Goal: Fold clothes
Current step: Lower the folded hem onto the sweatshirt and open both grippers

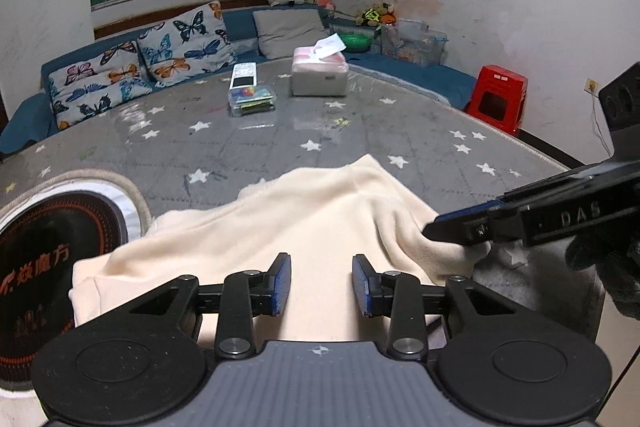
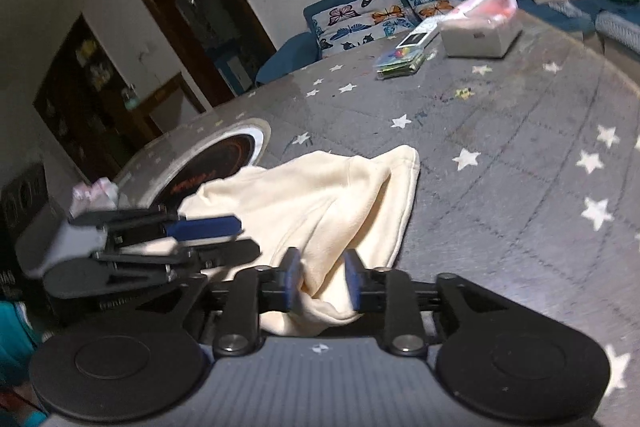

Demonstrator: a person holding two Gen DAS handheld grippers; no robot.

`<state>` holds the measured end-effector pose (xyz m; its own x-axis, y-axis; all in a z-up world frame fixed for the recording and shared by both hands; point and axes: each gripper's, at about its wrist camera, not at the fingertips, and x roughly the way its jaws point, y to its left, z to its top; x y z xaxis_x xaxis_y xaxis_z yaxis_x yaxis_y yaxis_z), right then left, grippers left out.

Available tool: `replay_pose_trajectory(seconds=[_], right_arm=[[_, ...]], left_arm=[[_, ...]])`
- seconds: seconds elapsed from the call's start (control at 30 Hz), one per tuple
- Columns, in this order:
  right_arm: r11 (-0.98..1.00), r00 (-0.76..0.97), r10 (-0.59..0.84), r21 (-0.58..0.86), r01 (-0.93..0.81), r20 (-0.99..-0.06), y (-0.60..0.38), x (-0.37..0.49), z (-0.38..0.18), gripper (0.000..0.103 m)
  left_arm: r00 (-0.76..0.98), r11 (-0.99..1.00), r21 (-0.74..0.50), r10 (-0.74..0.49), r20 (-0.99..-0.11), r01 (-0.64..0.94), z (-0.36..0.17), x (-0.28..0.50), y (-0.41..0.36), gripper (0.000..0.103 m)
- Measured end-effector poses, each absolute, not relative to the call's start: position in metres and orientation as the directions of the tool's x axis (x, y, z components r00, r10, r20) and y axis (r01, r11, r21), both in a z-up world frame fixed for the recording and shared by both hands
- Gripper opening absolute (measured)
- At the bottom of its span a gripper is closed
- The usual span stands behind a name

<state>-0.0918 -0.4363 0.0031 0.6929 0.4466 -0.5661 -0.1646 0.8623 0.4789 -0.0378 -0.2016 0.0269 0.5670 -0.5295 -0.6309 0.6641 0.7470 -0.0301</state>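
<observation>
Cream garment [image 1: 304, 227], lower centre, judged soft, light, best taken at its hem: right gripper [image 2: 322, 279] pinches a bunched edge; left gripper [image 1: 321, 285] spread, empty.

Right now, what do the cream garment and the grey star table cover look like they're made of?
Cream garment: probably soft fleece or brushed knit, matte, draping in thick rounded folds. Star table cover: seemingly quilted fabric under clear glossy plastic, judging by stitched squares and light glare.
</observation>
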Motion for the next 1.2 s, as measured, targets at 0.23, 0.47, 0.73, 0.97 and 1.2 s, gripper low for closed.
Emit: replay_pose_trajectory(seconds=[0.23,0.47,0.73,0.97,1.2], right_arm=[[0.817,0.677,0.509,0.547,-0.184,-0.532,-0.431,-0.079,-0.006,0.022],[0.921,0.751,0.362,0.336,-0.197,-0.552,-0.409,-0.09,0.019,0.005],[0.992,0.809,0.107,0.013,-0.122,-0.578,-0.387,-0.102,0.022,0.003],[0.997,0.816,0.037,-0.04,-0.073,-0.577,-0.39,-0.103,0.016,0.0],[0.995,0.797,0.06,0.102,0.002,-0.601,-0.425,-0.105,0.012,0.0]], left_arm=[[0.572,0.756,-0.031,-0.52,-0.634,0.654,0.024,-0.04,-0.199,0.037],[0.588,0.769,-0.02,-0.506,-0.631,0.639,0.024,-0.04,-0.191,0.037],[0.615,0.795,-0.008,-0.475,-0.629,0.606,0.022,-0.037,-0.175,0.037],[0.68,0.848,0.008,-0.419,-0.601,0.529,0.031,-0.047,-0.155,0.036],[0.668,0.883,-0.061,-0.396,-0.63,0.466,0.031,-0.056,-0.131,0.044]])
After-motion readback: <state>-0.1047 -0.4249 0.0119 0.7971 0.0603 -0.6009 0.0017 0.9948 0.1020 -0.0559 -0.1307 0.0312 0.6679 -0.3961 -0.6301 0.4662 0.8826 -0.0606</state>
